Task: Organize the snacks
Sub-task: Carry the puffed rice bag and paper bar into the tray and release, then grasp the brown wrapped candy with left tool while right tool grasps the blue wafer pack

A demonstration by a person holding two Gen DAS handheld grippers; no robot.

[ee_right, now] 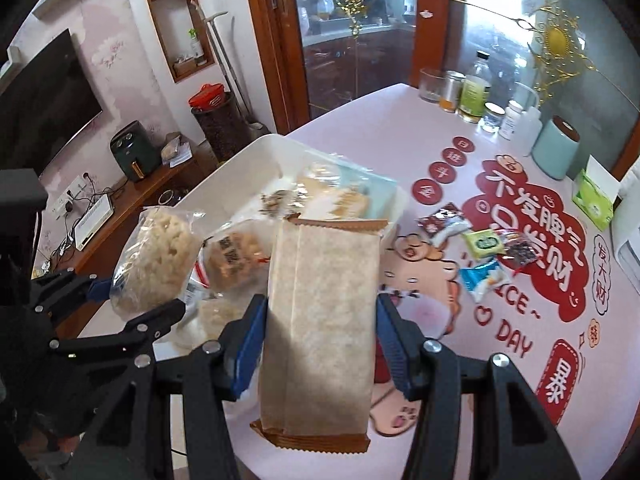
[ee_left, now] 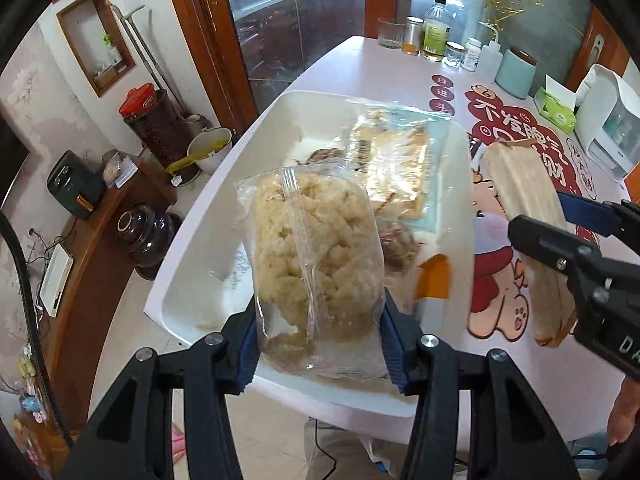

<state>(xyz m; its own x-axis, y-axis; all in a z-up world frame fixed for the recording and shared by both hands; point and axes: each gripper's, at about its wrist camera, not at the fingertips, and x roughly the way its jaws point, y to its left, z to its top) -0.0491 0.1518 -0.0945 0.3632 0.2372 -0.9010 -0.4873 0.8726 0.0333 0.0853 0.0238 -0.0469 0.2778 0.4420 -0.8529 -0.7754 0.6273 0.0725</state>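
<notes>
My left gripper [ee_left: 320, 344] is shut on a clear bag of pale puffed rice snack [ee_left: 316, 256] and holds it above the near end of the white tray [ee_left: 192, 264]. The bag also shows in the right wrist view [ee_right: 156, 260]. My right gripper [ee_right: 320, 340] is shut on a tan snack packet with brown ends [ee_right: 320, 320], held upright over the table just right of the tray [ee_right: 248, 156]. The tray holds a light-blue packet [ee_left: 404, 152] and other clear-wrapped snacks [ee_right: 236, 260]. The right gripper with its tan packet [ee_left: 524, 200] shows at right in the left wrist view.
Several small wrapped snacks [ee_right: 484, 244] lie on the pink table with red print [ee_right: 532, 216]. Bottles and jars [ee_right: 472, 92], a mint canister [ee_right: 556, 152] and a green tissue box [ee_right: 596, 200] stand along the far edge. A white appliance [ee_left: 612, 120] stands at right.
</notes>
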